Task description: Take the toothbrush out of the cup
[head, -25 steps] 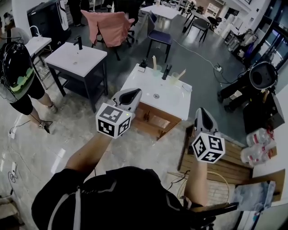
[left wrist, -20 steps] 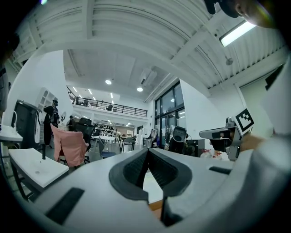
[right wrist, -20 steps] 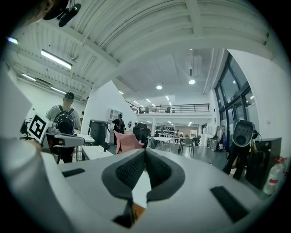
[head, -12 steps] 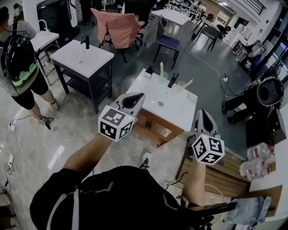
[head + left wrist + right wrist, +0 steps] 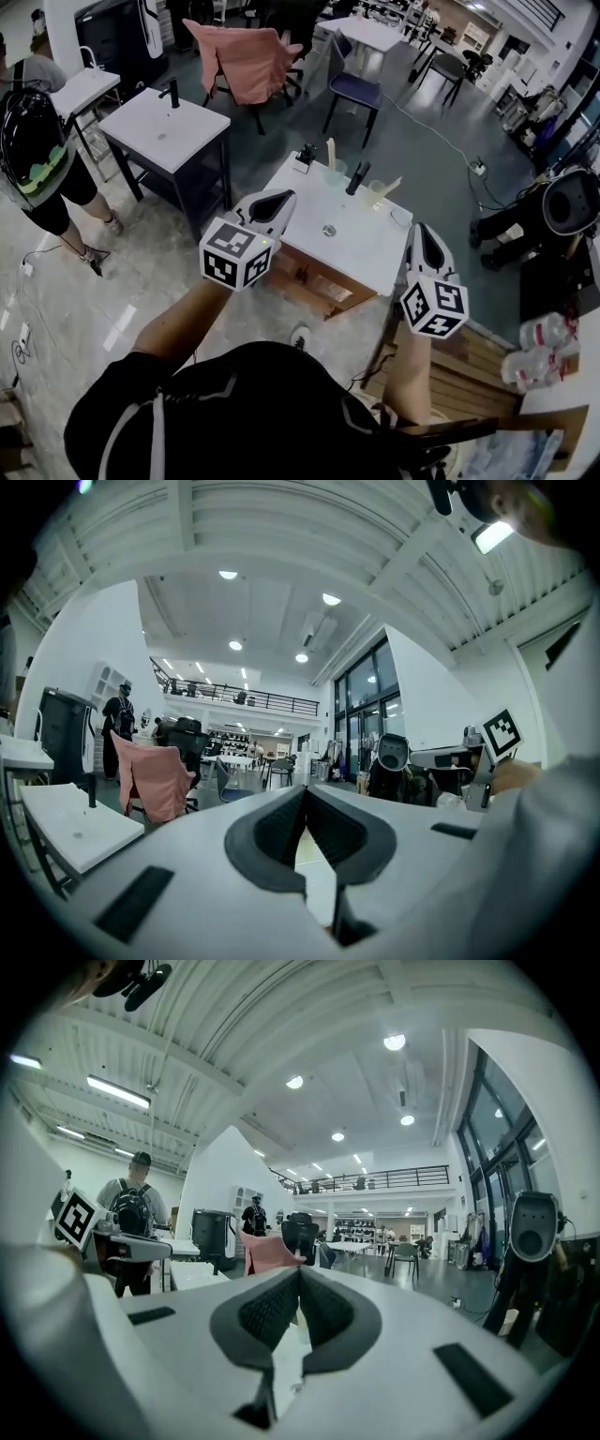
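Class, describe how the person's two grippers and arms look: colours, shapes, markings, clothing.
The left gripper and right gripper are grey shells tapering to a point, with dark ribbed pads. Each carries a cube of black-and-white square markers. The person wears a black top; forearms are bare.

Near half of worktop [image 5: 361, 251] bare; approach from the front open. Far edge crowded: faucet [image 5: 353, 178] stands between nearer cup [image 5: 377, 194] and farther cup [image 5: 335, 172]; dark fixture [image 5: 305, 157] at back-left corner.

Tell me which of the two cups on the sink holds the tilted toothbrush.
The cup right of the black faucet; its toothbrush leans right, while the one in the left cup stands upright.
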A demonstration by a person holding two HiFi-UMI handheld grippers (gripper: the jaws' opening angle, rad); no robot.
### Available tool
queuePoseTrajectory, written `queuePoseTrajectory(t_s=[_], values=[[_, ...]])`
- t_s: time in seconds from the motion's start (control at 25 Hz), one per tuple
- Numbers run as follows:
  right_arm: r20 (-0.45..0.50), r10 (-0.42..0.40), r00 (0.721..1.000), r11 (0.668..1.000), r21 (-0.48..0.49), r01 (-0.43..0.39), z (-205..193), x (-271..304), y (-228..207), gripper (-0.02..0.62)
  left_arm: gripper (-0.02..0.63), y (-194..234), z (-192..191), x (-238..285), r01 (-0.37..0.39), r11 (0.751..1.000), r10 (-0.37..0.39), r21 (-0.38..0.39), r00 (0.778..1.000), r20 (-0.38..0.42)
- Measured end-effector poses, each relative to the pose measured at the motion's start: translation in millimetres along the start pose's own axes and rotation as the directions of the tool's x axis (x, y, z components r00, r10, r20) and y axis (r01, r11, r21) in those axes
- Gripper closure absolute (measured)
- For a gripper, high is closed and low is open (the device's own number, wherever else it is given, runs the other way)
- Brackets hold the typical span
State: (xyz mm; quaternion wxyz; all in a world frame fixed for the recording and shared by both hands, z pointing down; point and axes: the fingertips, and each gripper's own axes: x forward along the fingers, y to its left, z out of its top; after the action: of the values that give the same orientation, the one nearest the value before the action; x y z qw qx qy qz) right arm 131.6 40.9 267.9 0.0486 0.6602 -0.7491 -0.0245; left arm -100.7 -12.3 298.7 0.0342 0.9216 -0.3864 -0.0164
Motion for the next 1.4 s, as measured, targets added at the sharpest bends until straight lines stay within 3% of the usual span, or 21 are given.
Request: queuePoseTrajectory(t_s=[0.36,0.68,1.12,1.4], values=[[-0.017,0.022,1.000,1.000,0.019,-0.021,-11.2,67.5,-73.8,0.591,0.601,18.0,-2.6,91.9,-0.080,0.996,0.080,-0.027,0.997,-0.007],[0.030,0.016,0.999,0.998,0.064,-0.018,-15.7,96.0,-135.7,0.591,0.601,16.1,-18.1,170.2,-0.095,0.994,0.093,-0.048,0.995,-0.043],[0.005,0.046,0.999,0.995,0.084,-0.046,-39.3,141.4,-196.0,0.591,0.601,10.5,-33.4,261.6,-0.051,0.998,0.047,-0.045,0.995,-0.093],[0.018,0.002,1.000,0.995,0.102,-0.004,-38.4,172.0,-199.1,0.591,0.601,38.5,-40.0,287.0,-0.012,0.999,0.006,-0.049,0.993,-0.114]])
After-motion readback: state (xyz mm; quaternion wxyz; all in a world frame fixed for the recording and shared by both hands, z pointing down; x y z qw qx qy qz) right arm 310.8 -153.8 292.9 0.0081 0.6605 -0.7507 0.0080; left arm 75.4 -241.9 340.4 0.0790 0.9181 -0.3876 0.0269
